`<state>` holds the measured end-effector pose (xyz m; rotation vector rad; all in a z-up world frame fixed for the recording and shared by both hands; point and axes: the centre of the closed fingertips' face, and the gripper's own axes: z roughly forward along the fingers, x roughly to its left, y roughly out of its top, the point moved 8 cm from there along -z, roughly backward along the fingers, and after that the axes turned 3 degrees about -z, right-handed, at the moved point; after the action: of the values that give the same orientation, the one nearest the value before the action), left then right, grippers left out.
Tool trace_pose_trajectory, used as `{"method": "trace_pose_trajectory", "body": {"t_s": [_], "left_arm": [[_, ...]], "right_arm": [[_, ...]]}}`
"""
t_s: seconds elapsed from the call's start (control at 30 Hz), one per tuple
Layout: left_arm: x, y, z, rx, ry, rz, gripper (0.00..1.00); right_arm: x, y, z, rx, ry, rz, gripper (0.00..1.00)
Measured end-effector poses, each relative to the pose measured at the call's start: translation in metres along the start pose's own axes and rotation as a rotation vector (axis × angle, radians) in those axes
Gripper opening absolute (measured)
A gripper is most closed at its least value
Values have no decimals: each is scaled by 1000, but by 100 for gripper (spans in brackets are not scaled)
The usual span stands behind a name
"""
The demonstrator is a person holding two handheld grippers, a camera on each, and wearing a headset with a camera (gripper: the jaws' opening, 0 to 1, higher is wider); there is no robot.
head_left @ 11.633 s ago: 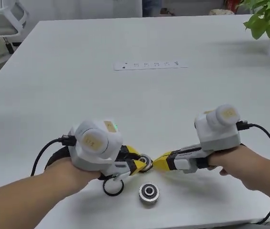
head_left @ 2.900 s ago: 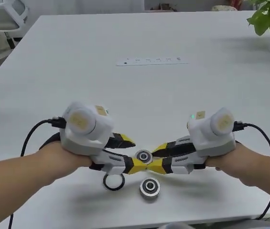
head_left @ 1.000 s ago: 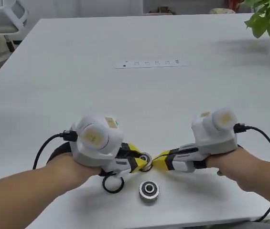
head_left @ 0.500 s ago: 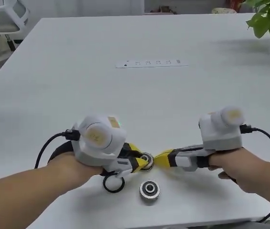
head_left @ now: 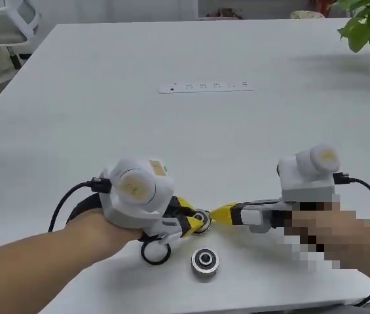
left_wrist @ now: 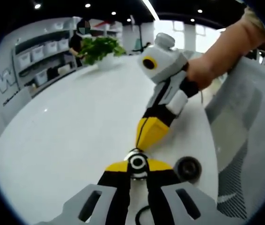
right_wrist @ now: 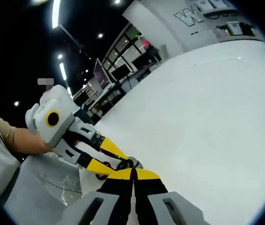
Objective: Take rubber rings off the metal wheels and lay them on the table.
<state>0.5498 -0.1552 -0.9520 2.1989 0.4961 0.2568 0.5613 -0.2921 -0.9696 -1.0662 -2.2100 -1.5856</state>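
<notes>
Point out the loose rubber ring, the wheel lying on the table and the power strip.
loose rubber ring (head_left: 143, 256), head view, its left band.
wheel on the table (head_left: 205, 260), head view, its hub.
power strip (head_left: 205, 86), head view, middle of its top.

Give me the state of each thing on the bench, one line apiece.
left tool: shut on the held wheel.
right tool: shut, tips against the held wheel's edge.
held wheel: clamped between the left tool's tips.
second wheel: lying flat on the table, free of both tools.
rubber ring: off its wheel, lying flat on the table.
</notes>
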Motion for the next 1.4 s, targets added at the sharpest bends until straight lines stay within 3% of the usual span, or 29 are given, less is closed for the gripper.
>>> {"method": "trace_pose_trajectory", "body": {"t_s": [0.27,0.53,0.6,0.67,0.83,1.07,1.4], "left_arm": [[0,0,0,1,2,3,12],[-1,0,0,1,-1,6,12],[-1,0,0,-1,-2,4,12],[-1,1,-1,-2,-2,7,12],[-1,0,-1,-6,-3,3,12],[-1,0,-1,-12,-1,0,13],[2,2,-3,-4,-11,6,19]], "right_arm": [[0,1,0,-4,10,14,0],[8,0,7,9,52,5,0],[17,1,11,-7,111,12,0],[24,8,11,-32,109,-8,0],[29,4,5,-30,101,-33,0],[21,-2,-4,-9,49,-76,0],[18,1,-8,-17,47,-71,0]]}}
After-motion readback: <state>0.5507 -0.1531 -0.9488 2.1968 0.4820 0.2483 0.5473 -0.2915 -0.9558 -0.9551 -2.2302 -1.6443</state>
